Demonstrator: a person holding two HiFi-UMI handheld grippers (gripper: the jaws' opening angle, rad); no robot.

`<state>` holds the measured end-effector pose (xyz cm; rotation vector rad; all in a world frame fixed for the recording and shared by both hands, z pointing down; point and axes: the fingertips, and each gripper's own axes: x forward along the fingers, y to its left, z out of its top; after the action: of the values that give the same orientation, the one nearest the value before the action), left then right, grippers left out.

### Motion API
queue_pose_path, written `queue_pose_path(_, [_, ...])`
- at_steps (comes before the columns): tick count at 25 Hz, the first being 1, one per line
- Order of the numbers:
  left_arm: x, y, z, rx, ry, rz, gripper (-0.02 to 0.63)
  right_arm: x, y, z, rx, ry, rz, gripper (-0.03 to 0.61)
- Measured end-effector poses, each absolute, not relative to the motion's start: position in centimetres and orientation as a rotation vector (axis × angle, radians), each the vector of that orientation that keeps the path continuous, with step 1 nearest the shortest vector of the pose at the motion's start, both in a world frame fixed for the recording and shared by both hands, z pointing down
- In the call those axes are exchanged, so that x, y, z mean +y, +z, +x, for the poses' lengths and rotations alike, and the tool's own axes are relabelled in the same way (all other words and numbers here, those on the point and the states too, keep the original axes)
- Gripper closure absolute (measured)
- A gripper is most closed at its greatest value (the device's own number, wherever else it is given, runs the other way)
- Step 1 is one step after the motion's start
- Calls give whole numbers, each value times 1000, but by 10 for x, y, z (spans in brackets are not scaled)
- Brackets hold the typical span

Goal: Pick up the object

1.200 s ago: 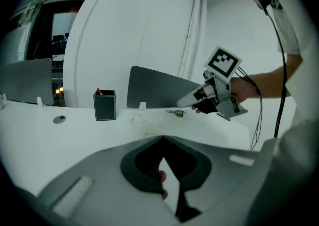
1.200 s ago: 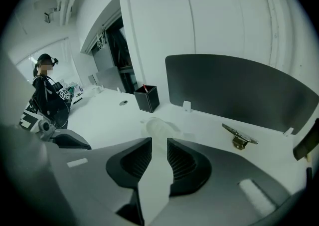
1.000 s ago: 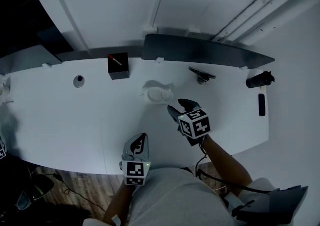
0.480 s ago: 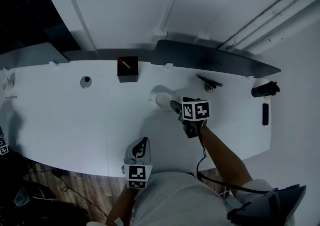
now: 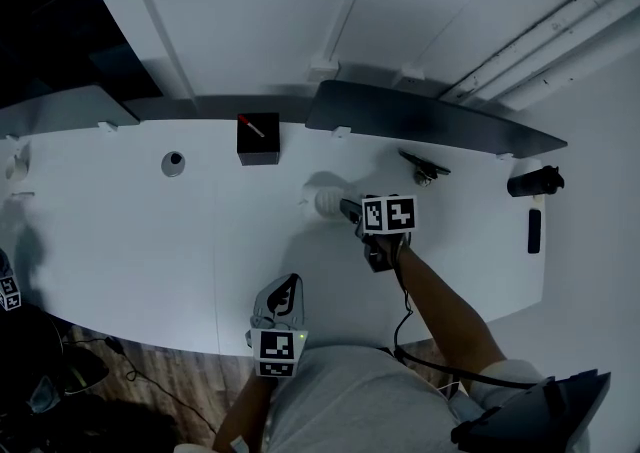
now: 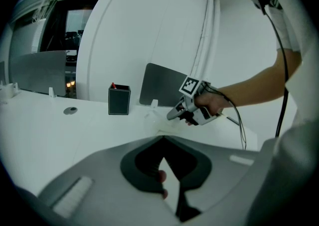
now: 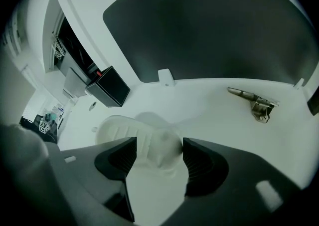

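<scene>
A white ribbed object (image 5: 324, 202) lies on the white table (image 5: 120, 231), just past the middle. My right gripper (image 5: 346, 209) reaches it from the right. In the right gripper view the object (image 7: 122, 131) sits between the two dark fingertips (image 7: 122, 155), and that gripper (image 7: 158, 145) has its jaws opening wide around it; I see no pad pressing on it. My left gripper (image 5: 284, 291) hangs over the table's near edge, shut and empty. In the left gripper view its jaws (image 6: 162, 139) meet in front of the camera, and the right gripper (image 6: 192, 110) shows beyond them.
A black box with a red pen (image 5: 258, 139) stands at the back, a round grey disc (image 5: 173, 162) to its left. A metal clip (image 5: 425, 167), a dark cylinder (image 5: 535, 182) and a small dark bar (image 5: 534, 231) lie at the right. A dark panel (image 5: 430, 116) lines the rear.
My right gripper has moved forward and left up to the white object, and its jaws have spread around it. The left gripper has stayed at the near edge.
</scene>
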<state>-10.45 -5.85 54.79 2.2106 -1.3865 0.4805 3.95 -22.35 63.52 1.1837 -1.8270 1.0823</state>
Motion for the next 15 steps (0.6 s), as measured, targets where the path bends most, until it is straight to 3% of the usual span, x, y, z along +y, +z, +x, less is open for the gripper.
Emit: queue_pose_path(15, [-65,556,-108,-1377,482,2190,612,-224,659,42,-1773,1154,1186,290])
